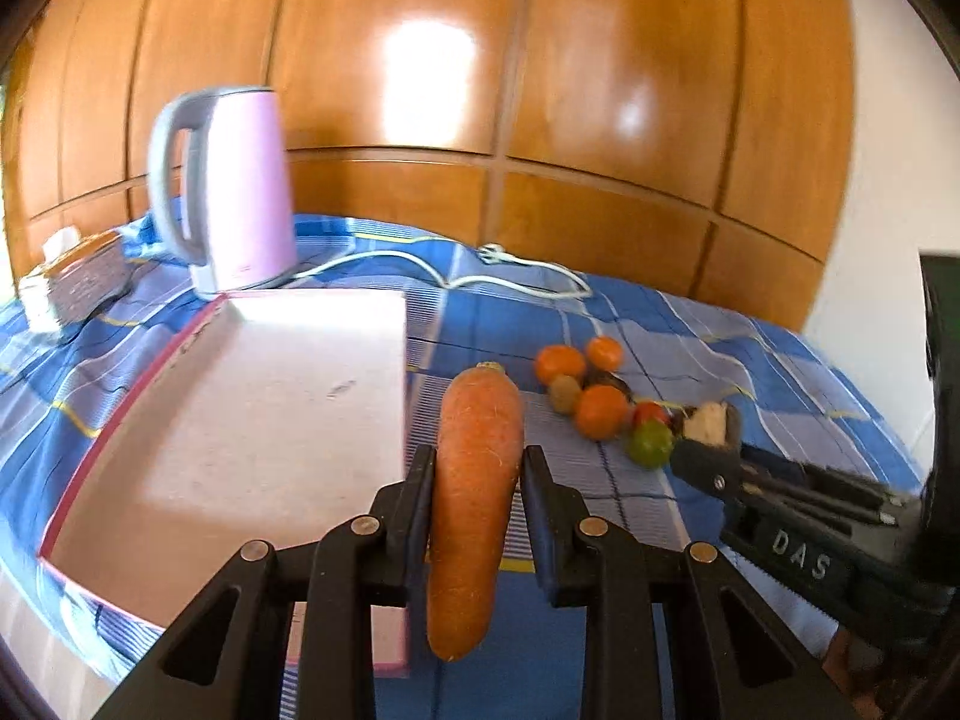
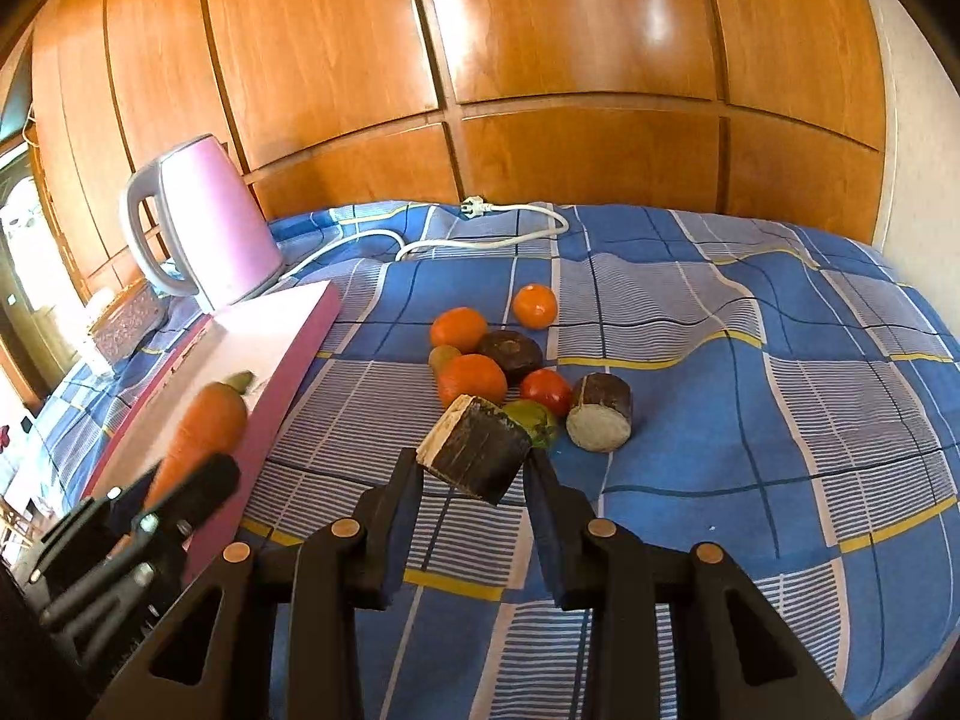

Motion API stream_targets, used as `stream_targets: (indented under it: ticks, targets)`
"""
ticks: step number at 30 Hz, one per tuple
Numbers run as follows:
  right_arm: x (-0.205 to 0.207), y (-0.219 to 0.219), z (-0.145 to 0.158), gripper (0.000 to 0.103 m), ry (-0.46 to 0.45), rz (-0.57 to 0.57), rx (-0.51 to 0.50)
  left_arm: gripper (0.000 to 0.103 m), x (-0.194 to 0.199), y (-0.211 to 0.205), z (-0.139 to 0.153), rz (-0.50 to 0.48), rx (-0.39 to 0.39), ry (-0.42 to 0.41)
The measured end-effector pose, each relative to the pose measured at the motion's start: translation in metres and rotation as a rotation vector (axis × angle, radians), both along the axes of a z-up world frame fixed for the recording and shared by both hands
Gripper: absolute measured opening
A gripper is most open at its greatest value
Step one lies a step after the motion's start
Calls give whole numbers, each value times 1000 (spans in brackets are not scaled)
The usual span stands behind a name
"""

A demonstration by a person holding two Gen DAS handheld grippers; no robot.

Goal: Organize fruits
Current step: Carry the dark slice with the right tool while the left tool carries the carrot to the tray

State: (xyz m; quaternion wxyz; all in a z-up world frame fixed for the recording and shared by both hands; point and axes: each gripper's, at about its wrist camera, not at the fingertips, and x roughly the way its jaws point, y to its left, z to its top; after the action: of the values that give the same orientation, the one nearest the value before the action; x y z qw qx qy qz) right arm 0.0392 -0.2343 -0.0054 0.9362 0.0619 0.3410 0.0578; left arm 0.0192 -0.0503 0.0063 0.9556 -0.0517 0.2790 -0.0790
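My left gripper (image 1: 477,468) is shut on a long orange carrot (image 1: 474,492), held just right of a white, pink-edged box (image 1: 252,414). The same carrot (image 2: 201,438) shows at the left of the right wrist view, over the box (image 2: 264,336). My right gripper (image 2: 474,468) is shut on a dark-skinned, pale-cut chunk (image 2: 474,450), lifted above the checked cloth. Behind it lie three oranges (image 2: 471,381), a red tomato (image 2: 546,391), a green fruit (image 2: 531,420), a kiwi (image 2: 444,355) and two more dark chunks (image 2: 600,411). The right gripper (image 1: 705,450) also appears at the right of the left wrist view.
A pink electric kettle (image 1: 231,186) stands behind the box, its white cord and plug (image 2: 486,222) trailing across the blue checked cloth (image 2: 750,420). A small patterned box (image 1: 78,282) sits at the far left. Wooden panelling (image 2: 540,90) backs the surface.
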Motion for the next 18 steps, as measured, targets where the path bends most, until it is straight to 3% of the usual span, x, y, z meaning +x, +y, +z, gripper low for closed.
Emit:
stream_targets:
  ticks: [7,18]
  targets:
    - [2,18,1,35,-10,52,6,28,-1,12,1,86,-2,-18]
    - [9,61,4,35,-23,155,6,28,9,39,-6,235,-54,40]
